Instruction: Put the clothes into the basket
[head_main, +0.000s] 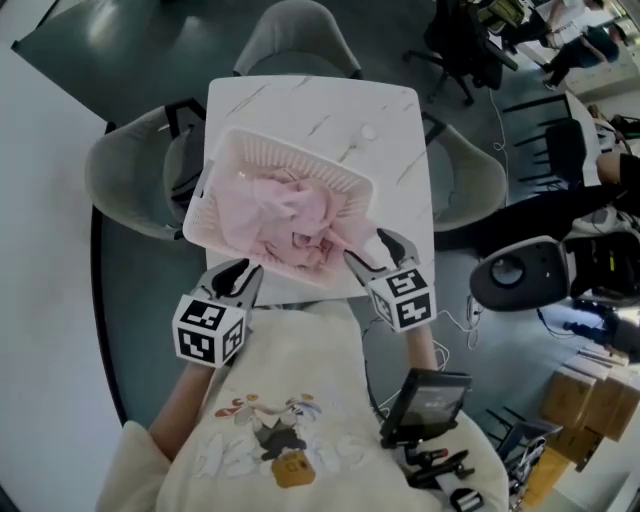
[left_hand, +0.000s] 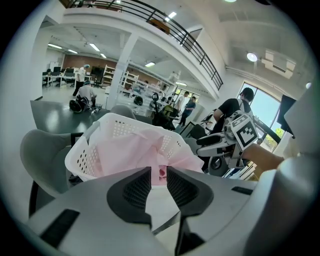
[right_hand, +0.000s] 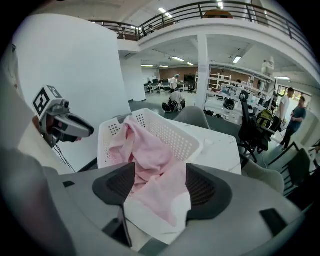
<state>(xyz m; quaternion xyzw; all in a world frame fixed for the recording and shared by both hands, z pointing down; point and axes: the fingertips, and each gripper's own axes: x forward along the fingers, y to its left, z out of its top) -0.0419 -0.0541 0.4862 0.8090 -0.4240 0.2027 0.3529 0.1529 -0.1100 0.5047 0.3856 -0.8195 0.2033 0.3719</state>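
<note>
A white perforated basket (head_main: 292, 147) stands on the white marble table (head_main: 395, 125), and pink clothes (head_main: 290, 222) lie heaped in it. One pink fold hangs over the basket's near right rim. My right gripper (head_main: 373, 251) is at that corner, jaws wide; in the right gripper view the hanging pink cloth (right_hand: 156, 185) lies loose between them, below the basket (right_hand: 172, 134). My left gripper (head_main: 241, 273) hovers just short of the near left rim. Its jaws (left_hand: 158, 176) show a narrow gap with nothing in it; beyond are the basket (left_hand: 92, 152) and clothes (left_hand: 132, 147).
Grey chairs stand left (head_main: 128, 178), right (head_main: 472, 182) and behind (head_main: 296, 36) the table. A small round object (head_main: 368, 131) lies on the far right tabletop. A black tablet-like device (head_main: 427, 402) sits by my lap. A black-and-white machine (head_main: 522, 270) and boxes (head_main: 590, 400) stand at right.
</note>
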